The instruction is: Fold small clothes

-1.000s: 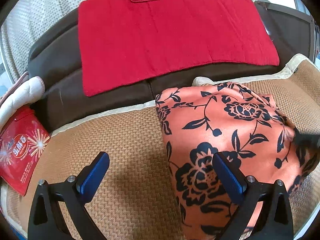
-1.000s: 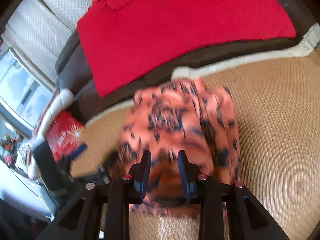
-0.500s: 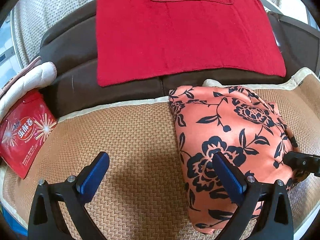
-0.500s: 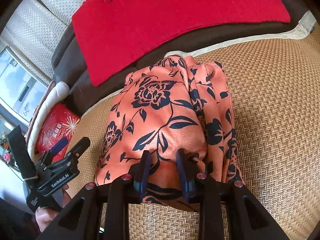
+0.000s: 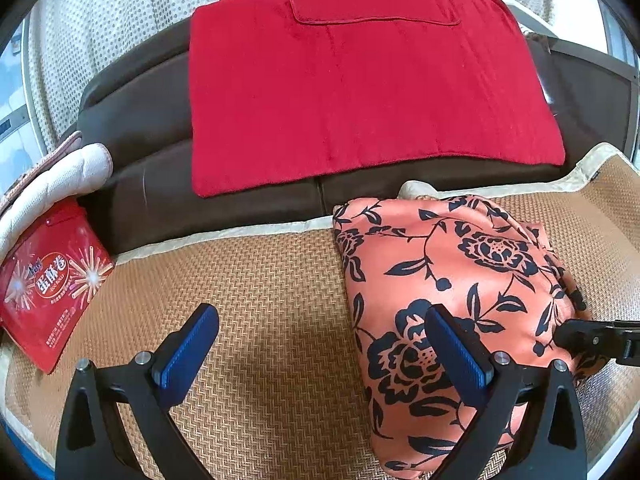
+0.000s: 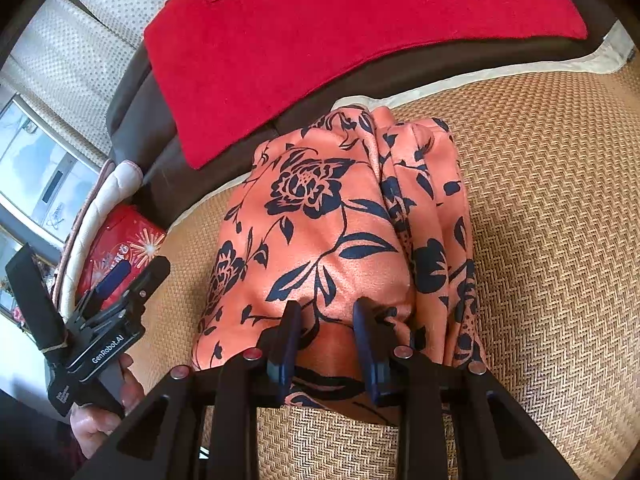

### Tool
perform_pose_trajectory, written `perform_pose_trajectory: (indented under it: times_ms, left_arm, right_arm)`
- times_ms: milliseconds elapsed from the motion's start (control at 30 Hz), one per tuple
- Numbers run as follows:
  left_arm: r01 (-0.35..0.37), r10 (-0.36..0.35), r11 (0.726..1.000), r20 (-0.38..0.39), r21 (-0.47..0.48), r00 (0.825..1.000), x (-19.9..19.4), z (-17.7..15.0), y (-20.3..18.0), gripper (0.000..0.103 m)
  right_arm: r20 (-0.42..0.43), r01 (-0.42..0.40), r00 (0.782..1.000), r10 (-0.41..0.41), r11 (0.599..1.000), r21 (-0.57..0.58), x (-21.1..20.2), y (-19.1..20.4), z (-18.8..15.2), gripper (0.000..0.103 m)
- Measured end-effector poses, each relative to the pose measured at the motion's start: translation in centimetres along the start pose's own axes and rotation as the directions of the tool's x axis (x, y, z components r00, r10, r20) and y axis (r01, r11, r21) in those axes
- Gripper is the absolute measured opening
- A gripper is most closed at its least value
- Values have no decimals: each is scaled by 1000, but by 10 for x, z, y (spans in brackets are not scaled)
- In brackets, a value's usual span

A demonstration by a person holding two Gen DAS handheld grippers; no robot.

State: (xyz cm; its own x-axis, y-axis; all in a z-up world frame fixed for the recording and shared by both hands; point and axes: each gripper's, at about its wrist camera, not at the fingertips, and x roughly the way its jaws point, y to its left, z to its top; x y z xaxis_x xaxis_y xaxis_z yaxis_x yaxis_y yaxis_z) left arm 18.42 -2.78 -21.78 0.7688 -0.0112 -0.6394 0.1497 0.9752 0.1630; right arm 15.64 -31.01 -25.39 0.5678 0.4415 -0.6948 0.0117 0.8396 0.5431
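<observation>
Orange satin-looking fabric with a navy flower print, that's the small garment (image 6: 320, 248), lying bunched and partly folded on the woven straw mat (image 6: 540, 240) that covers the sofa seat, its far edge up against the dark brown sofa back (image 5: 132, 184). The right gripper (image 6: 326, 320) sits over the near edge of the garment with its blue pads fairly close together and a raised hump of the cloth between them; it looks pinched, though I can't quite see the pads pressing. The left gripper (image 5: 320, 340) hangs off to the garment's left over bare mat, fingers spread wide with nothing in them, one finger overlapping the cloth in its own view. A red plush throw (image 5: 360, 92) drapes the sofa back. A red snack bag (image 5: 48, 284) leans by a quilted white cushion (image 5: 52, 184) at the far left.
</observation>
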Motion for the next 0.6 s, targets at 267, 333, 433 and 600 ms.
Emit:
perform_pose_trajectory:
  times_ms: [267, 333, 433, 600]
  left_arm:
    - [-7, 7, 999, -3, 33, 1000, 4, -2, 2, 103]
    - [-14, 15, 999, -9, 46, 1000, 7, -4, 4, 103]
    - [-19, 20, 998, -23, 56, 1000, 13, -7, 8, 103]
    - [-13, 16, 999, -85, 46, 996, 23, -17, 20, 103]
  right_arm:
    - [-6, -10, 1000, 10, 1000, -8, 0, 0, 0, 32]
    - [-8, -11, 1000, 11, 1000, -8, 0, 1, 0, 32]
    - [-16, -7, 1000, 7, 1000, -11, 0, 2, 0, 31]
    - [-47, 21, 999, -22, 1000, -18, -5, 10, 8, 31]
